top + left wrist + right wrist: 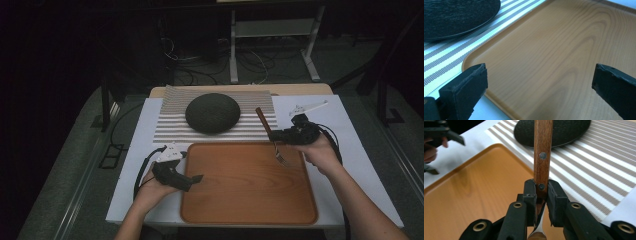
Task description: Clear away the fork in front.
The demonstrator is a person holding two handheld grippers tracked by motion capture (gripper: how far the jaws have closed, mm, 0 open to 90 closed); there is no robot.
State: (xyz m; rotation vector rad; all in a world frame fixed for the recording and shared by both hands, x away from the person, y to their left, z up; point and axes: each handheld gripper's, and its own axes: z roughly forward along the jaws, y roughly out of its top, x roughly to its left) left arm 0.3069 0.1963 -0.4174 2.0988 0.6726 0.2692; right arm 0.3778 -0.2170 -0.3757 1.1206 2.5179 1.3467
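A fork (272, 138) with a brown wooden handle (542, 152) hangs tines down over the upper right part of the wooden tray (240, 200). My right gripper (281, 136) is shut on it near where handle meets metal, the pads (554, 195) pressing both sides. My left gripper (196, 178) rests at the tray's left edge, open, with nothing between its pads (465, 87) but the tray's surface (554, 57). A dark round plate (212, 113) lies on the striped placemat (170, 127) behind the tray.
The white table top (350, 150) carries tray and mat. A white three-cornered plate (307, 107) lies at the back right. Cables and desk legs (234, 55) stand on the dark floor beyond the table's far edge.
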